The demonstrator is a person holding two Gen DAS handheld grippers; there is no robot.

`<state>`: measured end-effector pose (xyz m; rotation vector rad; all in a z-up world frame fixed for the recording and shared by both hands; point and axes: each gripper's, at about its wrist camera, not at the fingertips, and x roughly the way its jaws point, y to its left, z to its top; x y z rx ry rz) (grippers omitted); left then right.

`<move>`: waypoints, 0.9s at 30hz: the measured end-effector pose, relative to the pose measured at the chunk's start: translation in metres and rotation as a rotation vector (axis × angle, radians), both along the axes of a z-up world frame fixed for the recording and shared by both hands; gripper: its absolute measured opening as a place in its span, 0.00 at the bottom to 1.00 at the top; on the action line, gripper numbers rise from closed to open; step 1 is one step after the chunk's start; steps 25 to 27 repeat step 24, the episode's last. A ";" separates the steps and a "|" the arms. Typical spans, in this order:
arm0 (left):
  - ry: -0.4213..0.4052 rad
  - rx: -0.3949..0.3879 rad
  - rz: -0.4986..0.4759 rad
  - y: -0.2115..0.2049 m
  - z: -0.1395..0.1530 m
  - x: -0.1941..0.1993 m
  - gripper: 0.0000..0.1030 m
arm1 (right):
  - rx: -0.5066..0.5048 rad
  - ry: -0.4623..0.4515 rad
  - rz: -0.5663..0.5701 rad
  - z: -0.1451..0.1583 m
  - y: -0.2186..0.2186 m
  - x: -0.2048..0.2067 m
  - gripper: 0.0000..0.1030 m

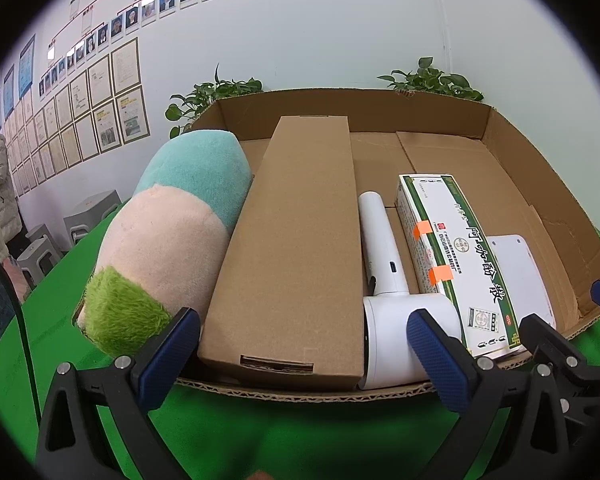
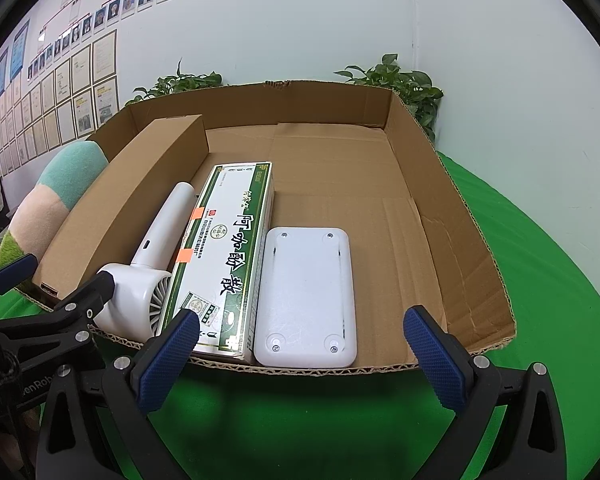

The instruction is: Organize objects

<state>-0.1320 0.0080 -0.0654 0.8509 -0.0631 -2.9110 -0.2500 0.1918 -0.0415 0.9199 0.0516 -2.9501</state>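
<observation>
A shallow cardboard tray (image 1: 548, 168) (image 2: 452, 208) sits on a green table. Inside it lie, left to right, a long plain brown box (image 1: 296, 240) (image 2: 132, 196), a white hair dryer (image 1: 384, 280) (image 2: 148, 264), a green-and-white medicine box (image 1: 456, 256) (image 2: 228, 248) and a flat white device (image 1: 520, 276) (image 2: 306, 296). A pastel plush toy (image 1: 172, 236) (image 2: 48, 204) leans along the tray's left side. My left gripper (image 1: 304, 348) is open just before the tray's near edge, in front of the brown box. My right gripper (image 2: 304, 356) is open before the white device. Both hold nothing.
Green cloth (image 2: 540, 264) covers the table around the tray. Potted plants (image 1: 428, 78) (image 2: 400, 80) stand behind it against a white wall with framed papers. A person in a light coat (image 1: 0, 184) and grey stools (image 1: 88, 212) are at far left.
</observation>
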 end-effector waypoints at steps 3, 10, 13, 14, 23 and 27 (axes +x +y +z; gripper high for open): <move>-0.004 0.013 -0.005 -0.001 0.000 0.000 1.00 | 0.000 0.000 0.000 0.000 0.000 0.000 1.00; -0.002 0.006 -0.003 0.000 0.000 0.000 1.00 | 0.000 0.000 0.000 0.000 0.000 0.000 1.00; 0.000 -0.005 0.001 0.002 0.001 0.001 1.00 | 0.000 0.000 0.000 0.000 -0.001 0.000 1.00; 0.001 -0.005 0.001 0.002 0.001 0.001 1.00 | 0.000 0.000 0.000 0.000 0.000 0.000 1.00; 0.005 -0.022 0.010 0.007 0.001 0.003 1.00 | -0.001 0.000 0.000 0.000 0.000 0.001 1.00; 0.004 -0.020 0.009 0.007 0.001 0.003 1.00 | -0.002 0.001 -0.001 0.001 -0.001 0.001 1.00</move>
